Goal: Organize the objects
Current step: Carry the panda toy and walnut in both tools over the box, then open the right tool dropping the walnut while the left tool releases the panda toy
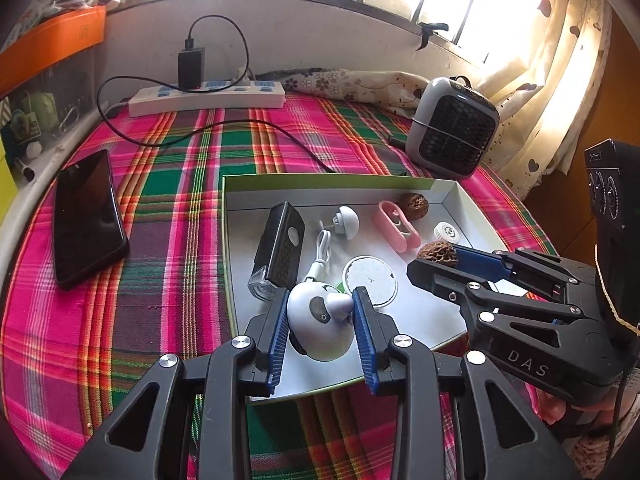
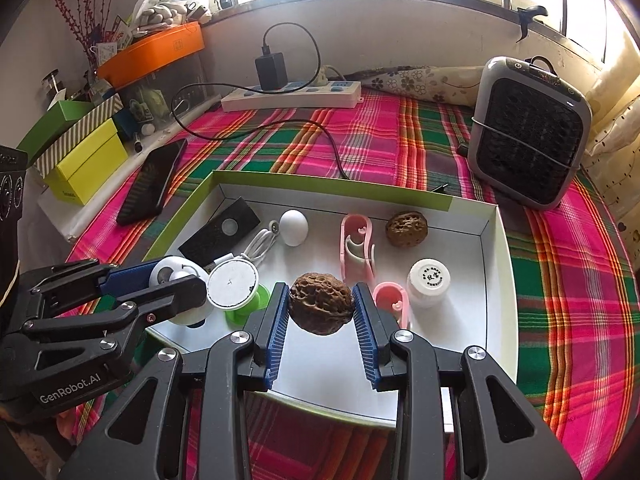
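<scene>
Here, gripped in the right claw [image 2: 320, 314]: a brown walnut [image 2: 321, 303], pinched between both blue pads, hanging over the near part of the tray [image 2: 498, 280]. Gripped in the left claw [image 1: 320, 320]: a white round gadget [image 1: 320, 320], pads pressed on its two sides, above the tray's near-left corner at about 7 o'clock from the tray's middle.

Inside the tray, seen from the right wrist: second walnut [image 2: 407, 228] at 1 o'clock near the far wall; pink clip [image 2: 357, 248] just left of it, toward 12; another pink piece [image 2: 394, 300] right beside the right claw; white bottle [image 2: 429, 282] at 3 o'clock; white egg-shaped plug [image 2: 294, 227] at 11 with a white cable [image 2: 260, 248] coiled next to it; black flat box [image 2: 220, 234] at 10 along the left wall; white disc [image 2: 233, 283] on a green base [image 2: 250, 306] at 8, just beside the left claw.

Beyond the tray, on the plaid-covered worktop [image 2: 560, 320]: black phone [image 2: 154, 182] at 10 o'clock, power strip [image 2: 292, 96] with a black charger [image 2: 271, 68] at 12, grey fan [image 2: 528, 132] at 2. Further left, yellow box [image 2: 90, 162] and orange tray [image 2: 156, 50].
</scene>
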`<act>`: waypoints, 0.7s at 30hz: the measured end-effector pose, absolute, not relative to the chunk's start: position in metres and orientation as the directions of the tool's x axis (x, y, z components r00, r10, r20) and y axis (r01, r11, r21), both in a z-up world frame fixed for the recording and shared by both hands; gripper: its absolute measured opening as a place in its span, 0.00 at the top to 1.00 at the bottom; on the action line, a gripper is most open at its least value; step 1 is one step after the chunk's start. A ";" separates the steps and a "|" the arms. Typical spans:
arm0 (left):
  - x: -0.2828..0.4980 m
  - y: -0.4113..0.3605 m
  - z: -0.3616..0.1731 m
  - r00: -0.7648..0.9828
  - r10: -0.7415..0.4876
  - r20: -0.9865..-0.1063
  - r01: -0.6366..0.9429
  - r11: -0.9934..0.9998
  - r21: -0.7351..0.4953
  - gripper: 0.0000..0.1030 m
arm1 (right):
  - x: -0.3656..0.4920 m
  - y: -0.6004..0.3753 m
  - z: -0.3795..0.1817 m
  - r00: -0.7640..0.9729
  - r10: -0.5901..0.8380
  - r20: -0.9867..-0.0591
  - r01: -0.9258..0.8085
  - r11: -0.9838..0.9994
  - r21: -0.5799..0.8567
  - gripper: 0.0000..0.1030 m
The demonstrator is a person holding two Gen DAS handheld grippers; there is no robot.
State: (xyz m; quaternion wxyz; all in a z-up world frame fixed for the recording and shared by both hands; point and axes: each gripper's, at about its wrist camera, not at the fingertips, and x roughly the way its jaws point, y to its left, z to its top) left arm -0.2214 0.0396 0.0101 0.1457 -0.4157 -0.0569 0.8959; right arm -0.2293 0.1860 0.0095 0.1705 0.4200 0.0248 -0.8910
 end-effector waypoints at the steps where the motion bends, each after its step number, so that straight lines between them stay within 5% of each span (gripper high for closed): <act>1: -0.222 0.040 0.010 -0.611 0.305 -0.730 -0.213 -0.952 -0.220 0.72 | -0.230 0.186 0.009 -0.587 -0.284 -0.758 0.325 -0.940 0.100 0.68; 21: -0.230 0.048 0.004 -0.607 0.282 -0.743 -0.215 -0.958 -0.189 0.72 | -0.239 0.185 -0.004 -0.582 -0.249 -0.774 0.324 -0.944 0.060 0.67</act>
